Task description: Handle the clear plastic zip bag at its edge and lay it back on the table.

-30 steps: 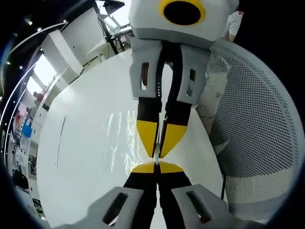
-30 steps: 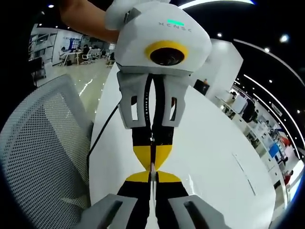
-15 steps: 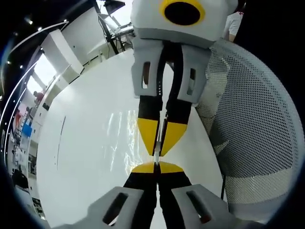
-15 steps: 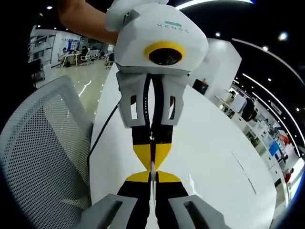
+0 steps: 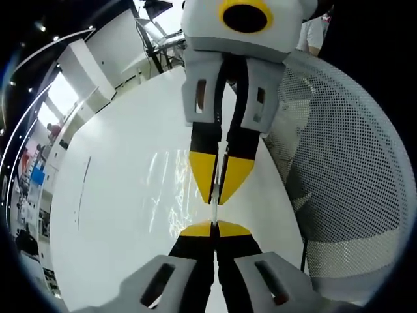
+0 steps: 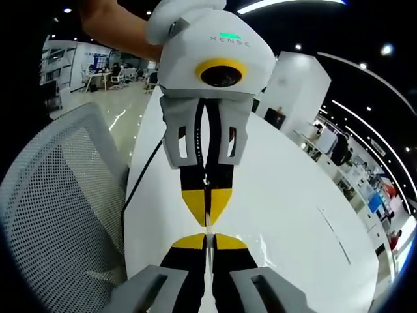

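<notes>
Clear plastic zip bag (image 5: 171, 179) is hanging between your two claws, above the white table (image 5: 111, 215). Left claw (image 5: 214, 227) and right claw (image 6: 207, 239) are both pinching its thin edge. If you are pulling apart, it may slip.

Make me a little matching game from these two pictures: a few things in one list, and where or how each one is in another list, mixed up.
Things:
1. clear plastic zip bag
2. mesh chair
3. left gripper
4. table

States:
A. white, perforated, beside the table edge
B. jaws shut on a thin clear edge
C. glossy white, bare on the far side
D. see-through, glinting above the table top

Pairs: 1-D, 2-A, 3-B, 4-C
</notes>
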The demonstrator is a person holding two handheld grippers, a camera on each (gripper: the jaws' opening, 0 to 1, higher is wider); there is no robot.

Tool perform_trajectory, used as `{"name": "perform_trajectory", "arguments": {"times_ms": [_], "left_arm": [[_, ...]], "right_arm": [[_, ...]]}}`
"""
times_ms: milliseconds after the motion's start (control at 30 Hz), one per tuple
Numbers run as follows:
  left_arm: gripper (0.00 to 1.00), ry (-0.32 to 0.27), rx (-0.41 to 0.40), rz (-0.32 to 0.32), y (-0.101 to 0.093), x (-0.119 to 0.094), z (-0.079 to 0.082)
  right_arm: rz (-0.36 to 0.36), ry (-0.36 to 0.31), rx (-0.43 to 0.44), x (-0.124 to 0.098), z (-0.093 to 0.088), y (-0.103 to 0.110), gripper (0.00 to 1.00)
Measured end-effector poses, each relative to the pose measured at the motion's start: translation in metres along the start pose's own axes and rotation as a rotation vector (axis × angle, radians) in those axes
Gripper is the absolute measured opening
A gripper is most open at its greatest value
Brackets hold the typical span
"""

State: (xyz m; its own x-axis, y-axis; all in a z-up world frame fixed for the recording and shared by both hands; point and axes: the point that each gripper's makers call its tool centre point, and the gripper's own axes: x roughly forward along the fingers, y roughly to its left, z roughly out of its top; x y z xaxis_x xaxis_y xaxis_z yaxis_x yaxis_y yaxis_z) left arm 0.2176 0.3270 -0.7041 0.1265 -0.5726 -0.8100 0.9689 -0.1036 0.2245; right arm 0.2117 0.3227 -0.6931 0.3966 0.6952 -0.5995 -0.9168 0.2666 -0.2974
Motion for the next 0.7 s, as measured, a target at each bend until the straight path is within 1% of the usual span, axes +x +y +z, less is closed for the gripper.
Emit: {"name": "perform_trajectory", "arguments": {"times_ms": [700], "left_arm": [[0.00,-0.005,-0.008,0.005,0.0004,-0.0032,0.0006]], "right_arm": [[0.000,-0.006,0.010,-0.0006,0.0024,-0.0005,0.00]]}}
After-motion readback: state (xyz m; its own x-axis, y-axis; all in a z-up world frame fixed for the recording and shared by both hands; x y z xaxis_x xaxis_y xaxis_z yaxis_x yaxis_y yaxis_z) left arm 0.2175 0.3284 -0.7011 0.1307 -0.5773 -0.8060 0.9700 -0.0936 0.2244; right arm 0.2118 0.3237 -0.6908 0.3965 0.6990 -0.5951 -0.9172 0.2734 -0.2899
